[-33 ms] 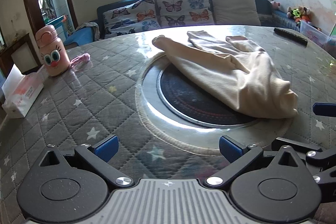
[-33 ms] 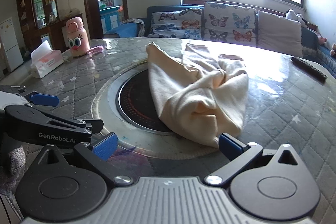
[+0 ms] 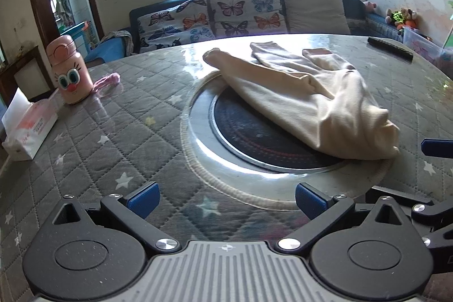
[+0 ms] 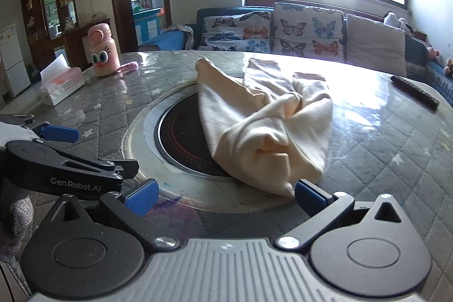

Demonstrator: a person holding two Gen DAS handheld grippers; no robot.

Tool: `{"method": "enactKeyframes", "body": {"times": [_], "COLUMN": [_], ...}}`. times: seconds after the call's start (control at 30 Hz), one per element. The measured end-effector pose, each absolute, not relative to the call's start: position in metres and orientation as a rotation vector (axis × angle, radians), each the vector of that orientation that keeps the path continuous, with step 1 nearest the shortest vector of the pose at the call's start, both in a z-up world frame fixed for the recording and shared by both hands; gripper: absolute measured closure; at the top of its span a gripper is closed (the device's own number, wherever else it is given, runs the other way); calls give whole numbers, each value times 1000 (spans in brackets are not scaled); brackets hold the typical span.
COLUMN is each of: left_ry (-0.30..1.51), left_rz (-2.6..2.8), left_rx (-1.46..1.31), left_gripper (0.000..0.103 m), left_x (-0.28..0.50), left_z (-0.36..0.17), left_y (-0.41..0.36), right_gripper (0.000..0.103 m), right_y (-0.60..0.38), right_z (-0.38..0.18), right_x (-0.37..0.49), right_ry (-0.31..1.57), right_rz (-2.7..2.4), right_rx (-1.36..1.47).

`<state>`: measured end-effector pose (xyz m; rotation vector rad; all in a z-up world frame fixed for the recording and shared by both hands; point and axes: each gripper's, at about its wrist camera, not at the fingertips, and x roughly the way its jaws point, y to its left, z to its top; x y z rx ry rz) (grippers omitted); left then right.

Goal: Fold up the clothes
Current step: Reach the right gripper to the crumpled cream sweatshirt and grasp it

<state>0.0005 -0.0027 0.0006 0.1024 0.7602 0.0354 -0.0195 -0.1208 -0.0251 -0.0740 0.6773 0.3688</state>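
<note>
Cream garment lay bunched just ahead of R gripper, long axis running away; L gripper farther off. Both wide open, empty.

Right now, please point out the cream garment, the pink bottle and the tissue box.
cream garment (image 3: 297, 101): left wrist view, middle of the cloth.
pink bottle (image 3: 70, 70): left wrist view, on its face.
tissue box (image 4: 63, 85): right wrist view, front side.

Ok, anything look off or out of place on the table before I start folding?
The cream garment lies bunched and twisted, not flat, and it drapes partly over the round black cooktop set into the table's middle. Both tongs, left and right, are open and empty. Nothing looks spilled or damaged.
</note>
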Motion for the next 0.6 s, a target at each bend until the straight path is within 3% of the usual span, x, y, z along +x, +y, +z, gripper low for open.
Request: {"method": "enactKeyframes", "body": {"times": [0.6], "left_ry": [781], "left_rz": [25], "left_rx": [124], "left_gripper": [0], "left_x": [6], "left_z": [4], "left_y": [-46], "right_gripper": [0], "right_y": [-156], "right_z": [-27], "right_x": [-29], "right_ry": [672], "right_rz": [317], "right_rx": [-46]}}
